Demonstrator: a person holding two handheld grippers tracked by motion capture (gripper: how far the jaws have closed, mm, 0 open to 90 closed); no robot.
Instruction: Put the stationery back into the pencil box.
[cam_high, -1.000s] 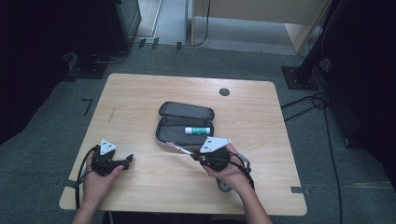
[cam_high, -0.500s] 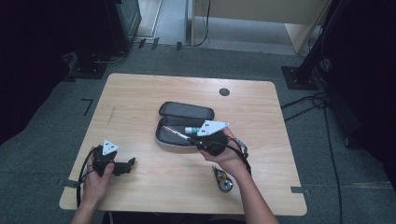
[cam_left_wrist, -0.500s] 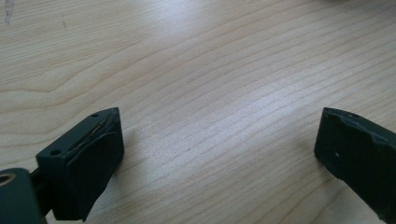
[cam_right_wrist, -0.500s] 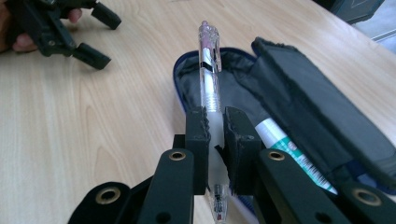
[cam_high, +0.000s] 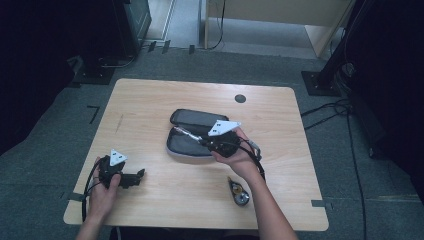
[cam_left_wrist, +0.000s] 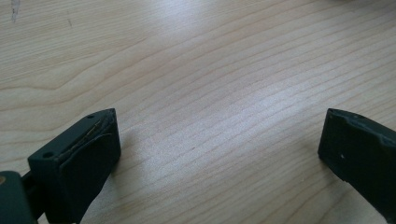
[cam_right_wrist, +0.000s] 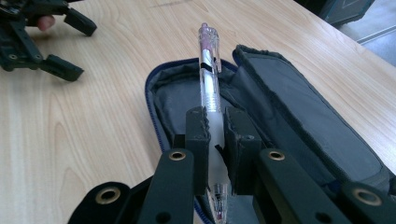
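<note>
While the wooden table (cam_high: 150, 105) carries everything in view, its largest item is a dark fabric pencil case (cam_high: 192, 120), lying unzipped and folded open near the table's centre. In the right gripper view the case (cam_right_wrist: 299, 107) shows a grey lining and a blue zip edge. The right gripper (cam_high: 202, 141) is held over the open case, its jaws pressed together on a clear-barrelled ballpoint pen (cam_high: 189, 133). In the right gripper view the pen (cam_right_wrist: 209, 70) passes lengthwise between the pads, clip end pointing away from the camera and above the near half of the case, tip toward the gripper body. The left gripper (cam_high: 141, 173) rests at the near left of the table, well apart from the case; its jaws have just been opening and now stand spread wide, with bare wood between them. A small dark object with a brass-coloured part (cam_high: 238, 191) lies near the front edge, beside the right forearm; its kind cannot be told.
</note>
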